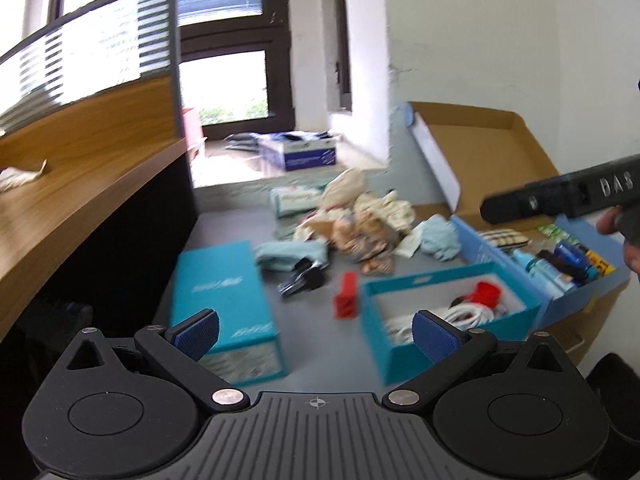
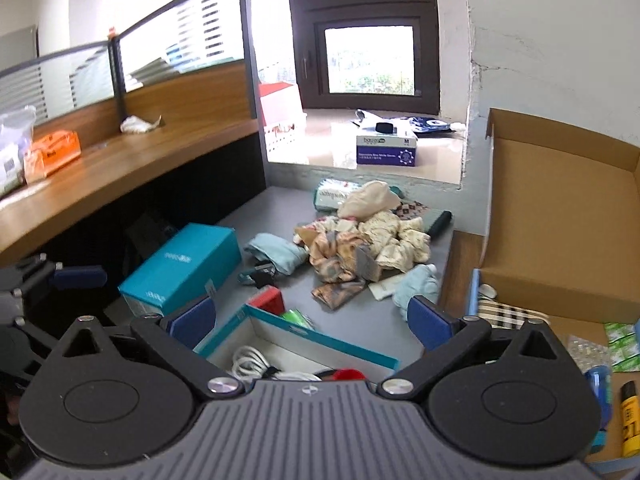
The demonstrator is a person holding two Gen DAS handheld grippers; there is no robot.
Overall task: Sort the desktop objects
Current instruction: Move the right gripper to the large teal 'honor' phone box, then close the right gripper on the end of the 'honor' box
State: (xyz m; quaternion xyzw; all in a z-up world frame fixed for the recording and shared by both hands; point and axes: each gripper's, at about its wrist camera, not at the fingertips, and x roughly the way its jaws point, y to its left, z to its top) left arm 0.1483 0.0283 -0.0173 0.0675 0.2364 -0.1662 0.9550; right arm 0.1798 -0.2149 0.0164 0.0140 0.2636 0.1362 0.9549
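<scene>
My left gripper point(image 1: 316, 338) is open and holds nothing. It hovers low over the grey desk between a closed teal box point(image 1: 224, 304) and an open teal box point(image 1: 448, 312). The open box holds a white cable point(image 1: 452, 316) and a red item point(image 1: 486, 292). A red block point(image 1: 347, 294) and a black clip point(image 1: 300, 280) lie between the boxes. My right gripper point(image 2: 311, 322) is open wide and empty, above the open teal box point(image 2: 304, 344) with its cable point(image 2: 252, 360). The red block point(image 2: 268, 300) stands just beyond that box.
A pile of crumpled cloths point(image 2: 360, 236) lies mid-desk, with a light blue cloth point(image 2: 416, 286) nearby. At the right, an open cardboard box point(image 2: 560, 220) and a blue tray point(image 1: 560, 264) hold small items. A wooden shelf point(image 2: 120, 176) runs along the left.
</scene>
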